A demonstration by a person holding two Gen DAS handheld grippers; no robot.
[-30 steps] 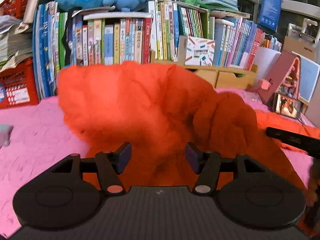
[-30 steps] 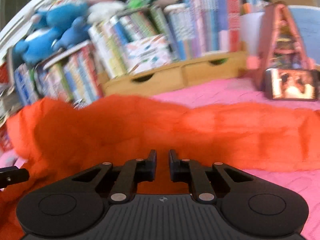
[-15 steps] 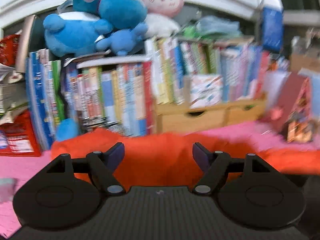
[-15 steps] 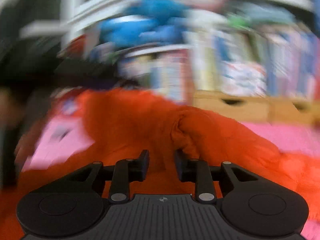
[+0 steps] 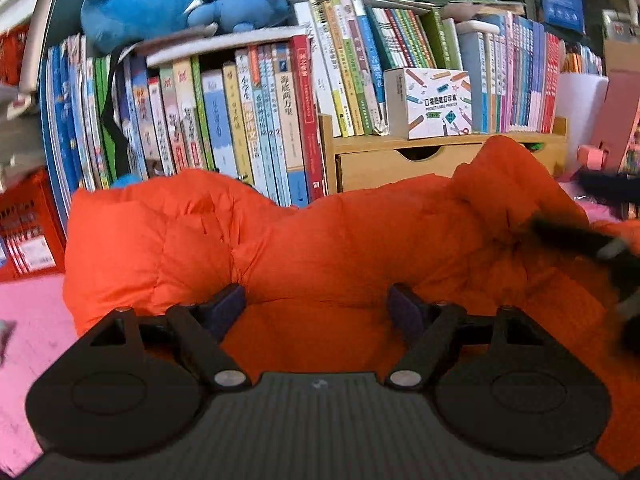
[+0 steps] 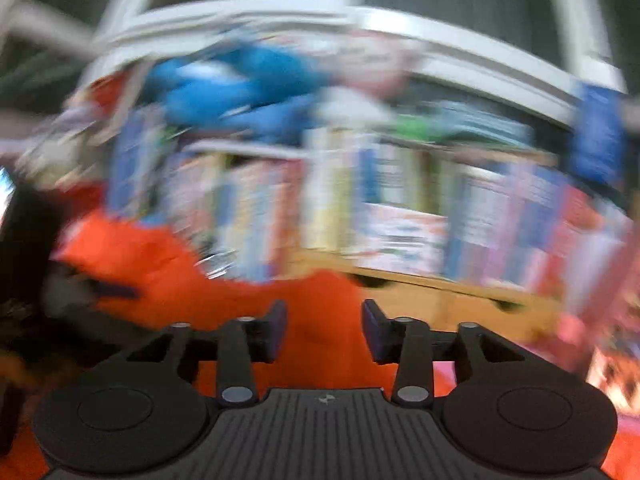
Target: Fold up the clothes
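Note:
An orange padded garment (image 5: 320, 248) lies bunched on the pink surface in front of the bookshelf. My left gripper (image 5: 316, 312) hovers at its near edge, jaws wide and still opening; orange cloth lies between the fingers but the pads do not press it. At the right edge the other gripper shows as a dark blur over the cloth. In the blurred right wrist view my right gripper (image 6: 324, 332) is opening, with the orange garment (image 6: 168, 280) behind and under its fingers, not pinched.
A row of upright books (image 5: 248, 120) and a wooden drawer unit (image 5: 420, 160) stand just behind the garment. Blue plush toys (image 5: 160, 0) sit on top. A red crate (image 5: 24, 232) is at the left. Pink bedding (image 5: 28, 320) shows at lower left.
Both grippers opened wider. The raised garment dropped onto the surface and now lies lower, uncovering the books. The right wrist view swung and rolled, blurring badly.

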